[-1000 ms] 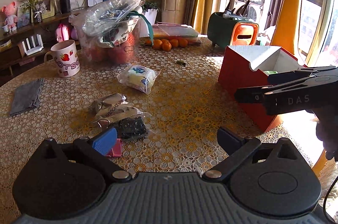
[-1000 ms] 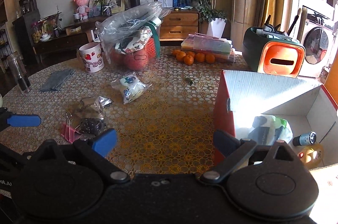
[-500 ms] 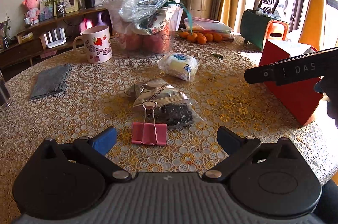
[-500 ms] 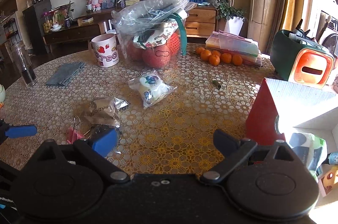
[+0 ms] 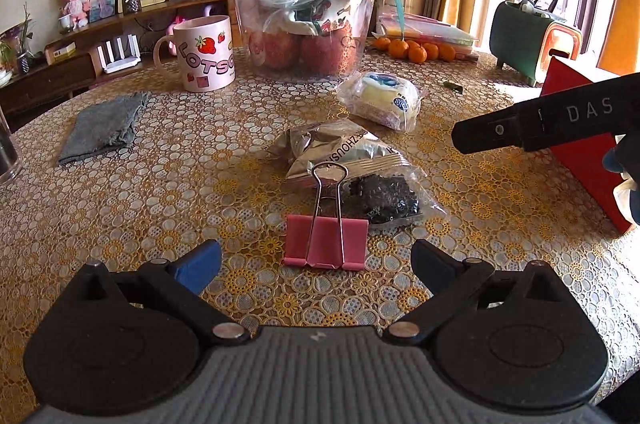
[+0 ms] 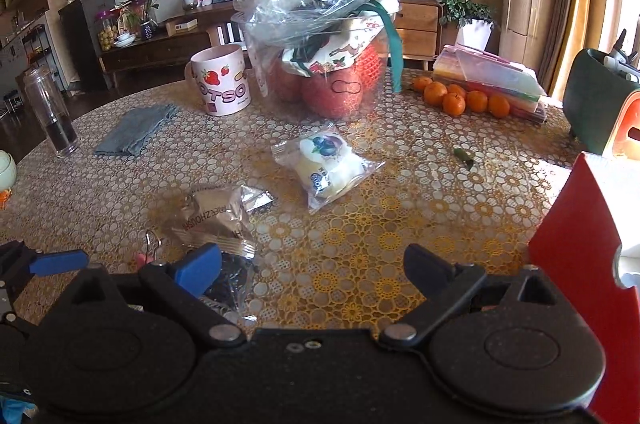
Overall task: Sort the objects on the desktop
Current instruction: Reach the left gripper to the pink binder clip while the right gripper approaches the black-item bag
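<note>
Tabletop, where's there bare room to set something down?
Bare cloth lies between the grey cloth and the silver packet, and between the wrapped bun and the red box. It's crowded around the pink binder clip.

Ahead of me a strawberry mug (image 5: 206,53) stands beside a clear tub of apples (image 5: 306,23) under a plastic bag. Left of them lies a folded grey cloth (image 5: 102,127). To the right I see loose tangerines (image 5: 414,48), with a green-and-orange holder (image 5: 530,43) further right.
</note>
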Demonstrator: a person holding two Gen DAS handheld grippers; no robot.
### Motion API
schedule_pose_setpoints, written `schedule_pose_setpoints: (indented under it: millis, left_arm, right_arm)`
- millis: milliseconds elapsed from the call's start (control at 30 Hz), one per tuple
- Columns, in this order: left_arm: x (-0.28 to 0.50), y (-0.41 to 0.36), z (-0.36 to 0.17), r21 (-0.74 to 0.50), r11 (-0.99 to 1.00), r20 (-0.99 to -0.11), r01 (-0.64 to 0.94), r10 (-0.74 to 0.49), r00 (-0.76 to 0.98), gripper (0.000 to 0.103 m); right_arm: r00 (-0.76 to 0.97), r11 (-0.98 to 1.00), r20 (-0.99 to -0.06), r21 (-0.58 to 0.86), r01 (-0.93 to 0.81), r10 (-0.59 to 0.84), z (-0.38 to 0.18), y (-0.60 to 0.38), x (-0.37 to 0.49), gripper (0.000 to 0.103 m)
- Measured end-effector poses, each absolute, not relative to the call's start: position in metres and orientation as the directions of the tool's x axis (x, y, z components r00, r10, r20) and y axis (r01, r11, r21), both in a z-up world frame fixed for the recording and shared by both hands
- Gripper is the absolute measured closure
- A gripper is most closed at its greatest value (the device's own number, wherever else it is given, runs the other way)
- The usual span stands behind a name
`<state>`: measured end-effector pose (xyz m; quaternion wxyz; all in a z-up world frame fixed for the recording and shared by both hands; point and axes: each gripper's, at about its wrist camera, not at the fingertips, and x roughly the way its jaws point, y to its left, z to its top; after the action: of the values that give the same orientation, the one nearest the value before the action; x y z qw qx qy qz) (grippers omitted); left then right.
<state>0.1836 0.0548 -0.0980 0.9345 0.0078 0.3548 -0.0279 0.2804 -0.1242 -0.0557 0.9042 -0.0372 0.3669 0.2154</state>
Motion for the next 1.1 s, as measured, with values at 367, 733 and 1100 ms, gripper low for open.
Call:
schedule_pose_setpoints:
  millis: [367, 733, 1100]
  left_arm:
    - [0.198, 0.053, -0.115, 0.035, 0.995, -0.652, 0.090, -0.046, 0.757, 0.003]
    - [0.205, 0.053, -0.123, 0.028, 0.995, -0.644, 0.101, -0.060, 0.762, 0.021]
    - [0.202, 0.047, -0.123, 0.021, 0.991, -0.632, 0.129, -0.087, 0.770, 0.042]
  right_arm:
    - [0.605, 0.895, -0.702, 0.105, -0.434, 0.376, -0.078, -0.076, 0.279, 0.007]
    - [0.595, 0.921, -0.744, 0.071, -0.382, 0.304, -0.096, -0.055, 0.287, 0.021]
    - [0.577, 0.920, -0.760, 0.069, -0.385, 0.298, -0.106, -0.049, 0.285, 0.042]
